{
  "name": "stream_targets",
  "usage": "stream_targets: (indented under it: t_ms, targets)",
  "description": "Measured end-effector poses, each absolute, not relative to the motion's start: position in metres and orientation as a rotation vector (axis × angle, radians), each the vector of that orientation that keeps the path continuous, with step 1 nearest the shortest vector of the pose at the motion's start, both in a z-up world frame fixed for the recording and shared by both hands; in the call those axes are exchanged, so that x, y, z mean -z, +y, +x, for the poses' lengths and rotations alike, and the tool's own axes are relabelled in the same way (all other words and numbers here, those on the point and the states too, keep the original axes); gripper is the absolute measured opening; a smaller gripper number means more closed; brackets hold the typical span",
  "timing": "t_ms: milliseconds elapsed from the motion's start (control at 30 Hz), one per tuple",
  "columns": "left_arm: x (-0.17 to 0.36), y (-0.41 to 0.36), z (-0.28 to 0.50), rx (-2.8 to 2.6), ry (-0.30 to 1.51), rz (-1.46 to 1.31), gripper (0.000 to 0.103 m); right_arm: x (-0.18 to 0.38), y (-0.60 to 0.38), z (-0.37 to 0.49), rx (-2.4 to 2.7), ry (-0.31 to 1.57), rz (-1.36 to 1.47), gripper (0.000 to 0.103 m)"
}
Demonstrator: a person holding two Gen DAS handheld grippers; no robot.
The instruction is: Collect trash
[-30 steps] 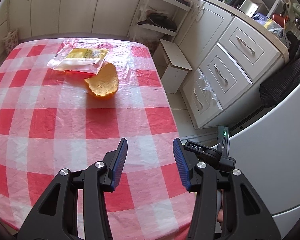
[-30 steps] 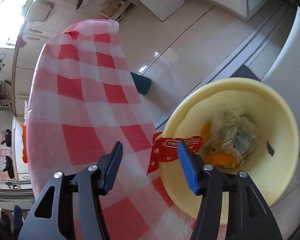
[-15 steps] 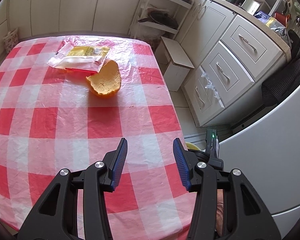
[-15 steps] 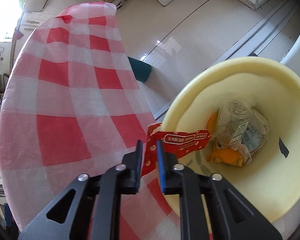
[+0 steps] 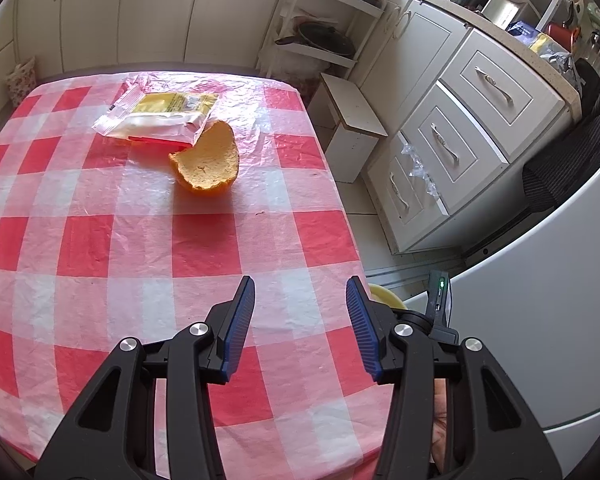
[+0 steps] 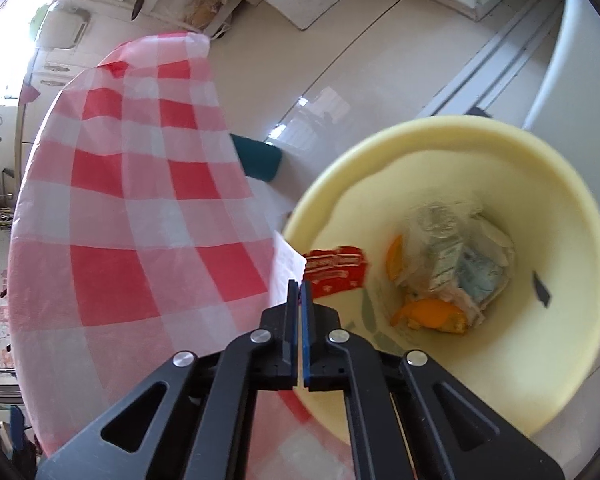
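Red foil, thin and crinkly: the red wrapper (image 6: 334, 270) is pinched by one corner in the right claw (image 6: 299, 285), whose fingers are pressed together on it, and it hangs just ahead of the tips over the near rim of the yellow bin (image 6: 580, 208). It looks nearly weightless and limp, so it should flutter down when let go and may catch on the rim. Deeper in the bin beyond the claw lie crumpled packaging and orange peel pieces.

The left claw (image 5: 300, 300) hovers with its fingers apart and nothing between them, above the checked table (image 5: 100, 248). Well ahead of it lies the orange peel (image 5: 208, 160), a stiff, curled, light shell best taken across its raised edge. Touching the peel's far side is the yellow packet (image 5: 160, 114), flat and slippery, likely best nipped at a lifted corner or seam.
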State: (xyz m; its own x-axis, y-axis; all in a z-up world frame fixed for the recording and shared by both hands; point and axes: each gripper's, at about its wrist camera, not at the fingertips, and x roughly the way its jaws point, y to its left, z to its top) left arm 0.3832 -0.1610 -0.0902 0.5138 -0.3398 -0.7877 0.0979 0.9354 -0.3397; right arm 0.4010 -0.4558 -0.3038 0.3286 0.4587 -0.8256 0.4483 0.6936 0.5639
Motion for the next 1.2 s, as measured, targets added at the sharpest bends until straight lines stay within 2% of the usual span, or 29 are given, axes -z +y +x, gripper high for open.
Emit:
stream_targets:
  t_ms: [233,333,367,400,433,467,600,800,833,1000,1100,1133,1200]
  targets:
    - [0.09,-0.162,0.382,0.266,0.999,-0.263,0.045,0.335,-0.476,0.381,0.14,1.404,0.782,0.002]
    - [0.089,-0.16,0.383,0.263,0.999,-0.27,0.045,0.33,-0.493,0.375,0.083,1.287,0.971,0.002]
    - [0.089,-0.16,0.383,0.263,0.999,-0.269,0.045,0.325,-0.494,0.376,0.068,1.257,1.005,0.01]
    - [0.089,-0.16,0.383,0.264,1.0,-0.268,0.045,0.317,-0.494,0.378,0.045,1.219,1.034,0.025]
    - [0.089,-0.16,0.383,0.264,1.0,-0.268,0.045,0.312,-0.492,0.38,0.035,1.201,1.035,0.069]
    - [0.09,-0.16,0.383,0.264,1.002,-0.265,0.045,0.303,-0.487,0.385,0.04,1.184,1.002,0.082]
    - [0.091,-0.159,0.383,0.258,1.009,-0.262,0.045,0.295,-0.455,0.405,-0.046,1.202,0.922,0.08]
    - [0.096,-0.159,0.384,0.251,1.025,-0.258,0.045,0.31,-0.421,0.43,-0.039,1.291,0.81,0.06]
    - [0.097,-0.159,0.384,0.25,1.027,-0.258,0.045,0.312,-0.419,0.431,-0.035,1.299,0.809,0.055]
    - [0.098,-0.155,0.388,0.242,1.035,-0.273,0.045,0.332,-0.428,0.428,-0.008,1.328,0.827,0.017]
    - [0.097,-0.156,0.389,0.247,1.036,-0.277,0.045,0.335,-0.439,0.421,-0.036,1.295,0.902,0.01]
    - [0.097,-0.156,0.389,0.25,1.035,-0.275,0.045,0.331,-0.439,0.42,-0.039,1.287,0.9,0.001]
    - [0.095,-0.158,0.388,0.254,1.029,-0.27,0.045,0.323,-0.445,0.414,-0.02,1.275,0.867,0.001]
